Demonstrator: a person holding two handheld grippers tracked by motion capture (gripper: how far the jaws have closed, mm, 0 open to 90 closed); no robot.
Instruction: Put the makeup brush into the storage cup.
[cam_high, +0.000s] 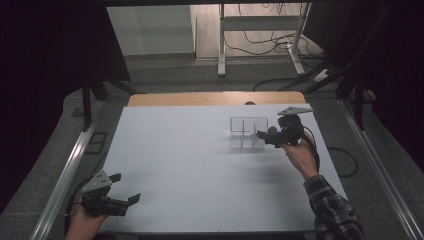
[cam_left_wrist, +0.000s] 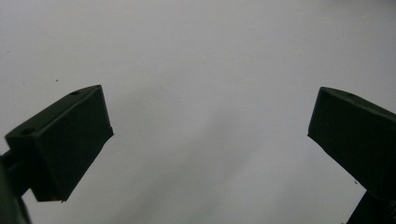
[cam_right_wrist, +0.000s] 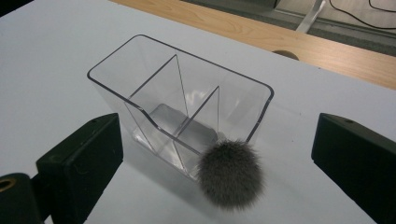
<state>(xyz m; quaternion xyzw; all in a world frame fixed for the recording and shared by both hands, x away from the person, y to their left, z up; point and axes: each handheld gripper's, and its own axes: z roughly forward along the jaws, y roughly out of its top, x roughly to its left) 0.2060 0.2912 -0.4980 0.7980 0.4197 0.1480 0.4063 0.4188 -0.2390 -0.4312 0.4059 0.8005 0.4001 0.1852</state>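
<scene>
Right claw (cam_right_wrist: 219, 154) gapes wide beside a clear three-compartment organizer (cam_right_wrist: 180, 100), grey fluffy brush head (cam_right_wrist: 230, 173) touching it.

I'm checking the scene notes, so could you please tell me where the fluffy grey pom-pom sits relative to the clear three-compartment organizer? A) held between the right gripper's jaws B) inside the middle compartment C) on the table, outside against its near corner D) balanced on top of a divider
C: the fluffy grey pom-pom rests on the table outside the clear organizer, against its corner, with the compartments empty and the right gripper open around it, not touching.
</scene>
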